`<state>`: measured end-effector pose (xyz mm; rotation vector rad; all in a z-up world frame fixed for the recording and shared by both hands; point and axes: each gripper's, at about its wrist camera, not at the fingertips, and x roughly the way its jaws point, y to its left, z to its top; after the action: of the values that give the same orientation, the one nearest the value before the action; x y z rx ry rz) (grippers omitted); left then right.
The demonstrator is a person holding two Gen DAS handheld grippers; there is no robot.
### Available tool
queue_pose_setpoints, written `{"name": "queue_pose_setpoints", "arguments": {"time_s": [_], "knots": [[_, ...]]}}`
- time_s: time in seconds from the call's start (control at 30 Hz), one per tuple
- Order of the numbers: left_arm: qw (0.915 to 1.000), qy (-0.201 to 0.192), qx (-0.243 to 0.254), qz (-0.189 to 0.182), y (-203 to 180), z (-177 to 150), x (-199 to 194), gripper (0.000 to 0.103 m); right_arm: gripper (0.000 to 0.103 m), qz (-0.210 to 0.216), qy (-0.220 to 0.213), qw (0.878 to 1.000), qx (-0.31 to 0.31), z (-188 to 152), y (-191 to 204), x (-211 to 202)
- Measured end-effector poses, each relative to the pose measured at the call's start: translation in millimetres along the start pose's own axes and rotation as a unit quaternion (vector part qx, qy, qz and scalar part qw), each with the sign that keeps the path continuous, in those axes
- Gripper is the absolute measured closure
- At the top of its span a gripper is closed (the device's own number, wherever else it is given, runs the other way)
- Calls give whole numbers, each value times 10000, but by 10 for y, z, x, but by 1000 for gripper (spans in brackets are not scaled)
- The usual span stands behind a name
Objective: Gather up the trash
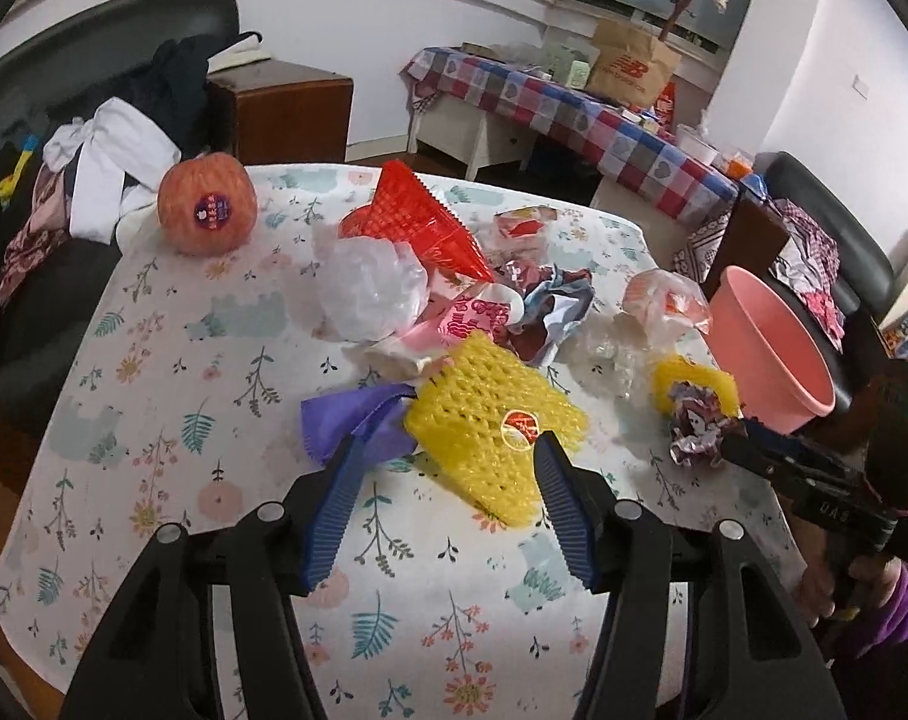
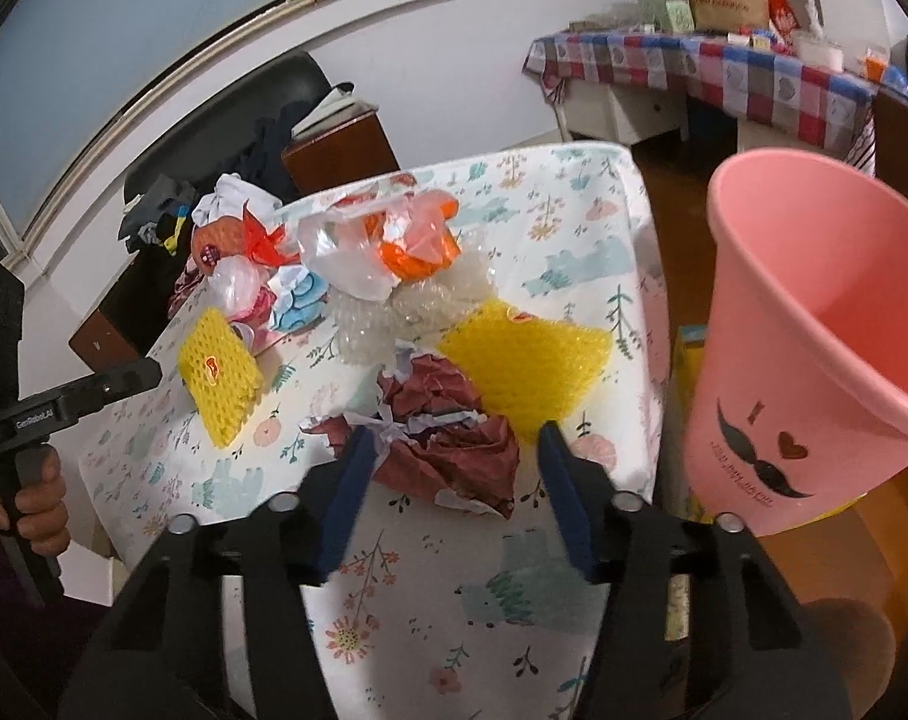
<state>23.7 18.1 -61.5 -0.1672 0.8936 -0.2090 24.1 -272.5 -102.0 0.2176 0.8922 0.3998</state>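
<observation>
Floral table [image 1: 225, 372]: two yellow nets [image 1: 493, 426]

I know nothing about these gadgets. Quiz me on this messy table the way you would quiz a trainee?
1. What lies between the fingers of the right tool?
A. an orange fruit
B. crumpled dark-red paper
C. a purple scrap

2. True or false: the left tool is shut on the yellow foam net.

3. How many yellow foam nets lie on the table?

Key
1. B.
2. False: its fingers stand wide open, and the net only lies between their tips.
3. Two: that net and a smaller one near the pink bin.
</observation>
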Motion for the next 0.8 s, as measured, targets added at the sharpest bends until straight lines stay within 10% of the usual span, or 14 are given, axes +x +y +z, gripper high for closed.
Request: {"name": "queue_pose_setpoints", "arguments": {"time_s": [0.4,0.8], "knots": [[9989,445,-157,-25,-95,31,355,52,72,253,79,9996,55,-75,7,-77],[9987,424,-172,-213,-145,34,287,91,72,365,-155,9991,170,-132,-10,-275]]}}
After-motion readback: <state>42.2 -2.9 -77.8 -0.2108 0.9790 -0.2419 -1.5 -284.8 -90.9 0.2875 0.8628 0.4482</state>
